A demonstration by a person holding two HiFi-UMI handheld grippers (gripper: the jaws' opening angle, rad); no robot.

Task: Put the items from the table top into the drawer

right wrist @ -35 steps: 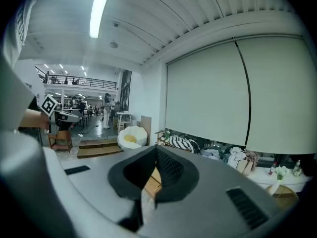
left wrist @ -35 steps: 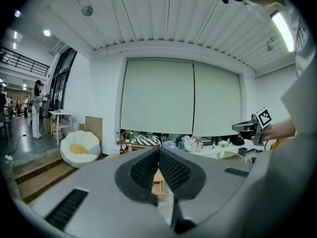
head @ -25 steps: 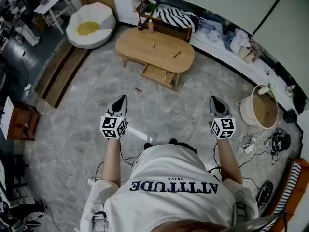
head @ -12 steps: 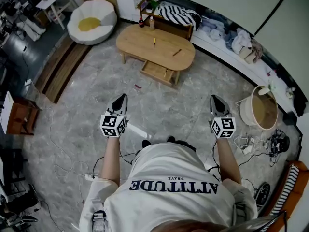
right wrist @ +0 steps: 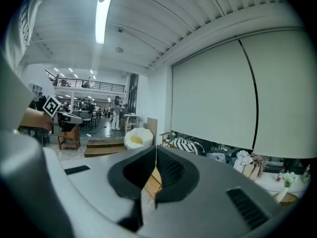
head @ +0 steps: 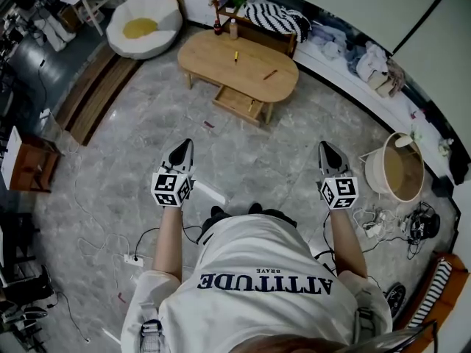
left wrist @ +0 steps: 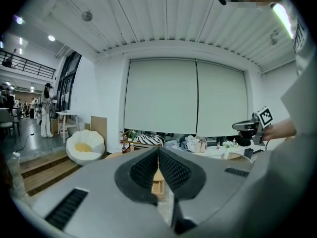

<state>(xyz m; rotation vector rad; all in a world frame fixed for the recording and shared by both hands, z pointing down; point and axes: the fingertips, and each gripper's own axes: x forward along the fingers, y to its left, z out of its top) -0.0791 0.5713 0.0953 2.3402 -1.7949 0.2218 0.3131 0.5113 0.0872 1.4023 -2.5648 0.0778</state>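
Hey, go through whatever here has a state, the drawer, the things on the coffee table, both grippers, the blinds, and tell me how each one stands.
Drawer, pulled open under the coffee table.
Yellow item, lying on the tabletop.
Brown item, lying on the tabletop.
Left gripper, fingers shut, nothing held.
Right gripper, fingers shut, nothing held.
Window blinds, lowered.

- Desk, upper centre of the head view — pale wood, smooth, with a soft satin sheen; its drawer is the same wood.
- Floor — grey marbled stone look, smooth.
- Fingers — black, matt, finely ribbed pads.
- Shirt — white cloth.
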